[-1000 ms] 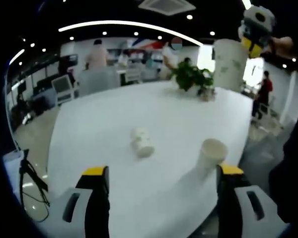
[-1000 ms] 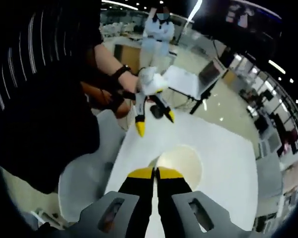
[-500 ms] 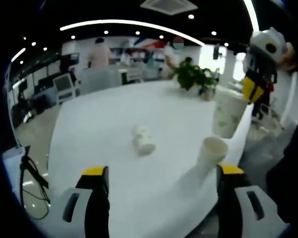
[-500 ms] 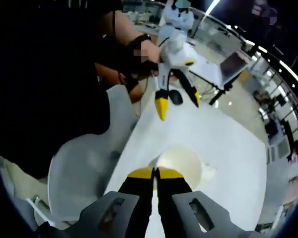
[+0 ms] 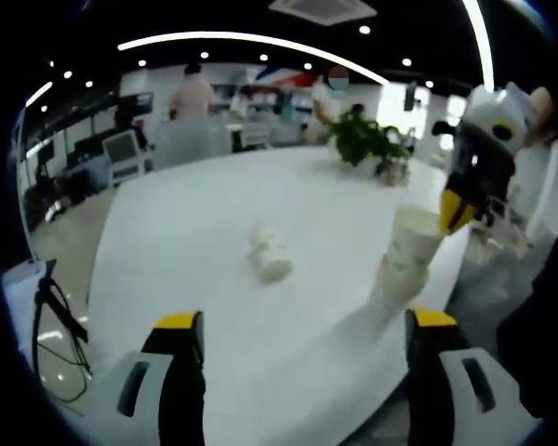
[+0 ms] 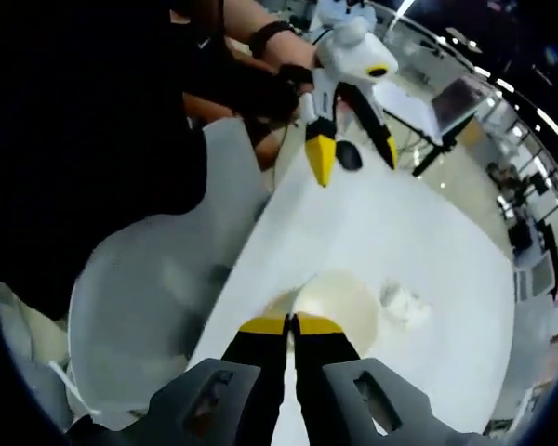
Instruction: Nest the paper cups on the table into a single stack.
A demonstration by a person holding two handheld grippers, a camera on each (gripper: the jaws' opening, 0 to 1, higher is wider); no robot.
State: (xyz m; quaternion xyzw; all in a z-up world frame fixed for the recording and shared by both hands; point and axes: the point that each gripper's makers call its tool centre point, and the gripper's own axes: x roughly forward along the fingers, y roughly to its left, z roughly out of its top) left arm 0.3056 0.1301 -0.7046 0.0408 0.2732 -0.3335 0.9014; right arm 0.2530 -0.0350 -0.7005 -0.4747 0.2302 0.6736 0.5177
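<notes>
Lying on its side at mid-table in the left gripper view is a crumpled cup (image 5: 269, 256), the left gripper (image 5: 298, 330) gaping with nothing between its tips, while the right gripper (image 6: 291, 324) is pinching the rim of a paper cup (image 5: 411, 241) (its mouth seen from above in the right gripper view) seated in a standing cup (image 5: 388, 295) at the white table (image 5: 205, 223) edge.
</notes>
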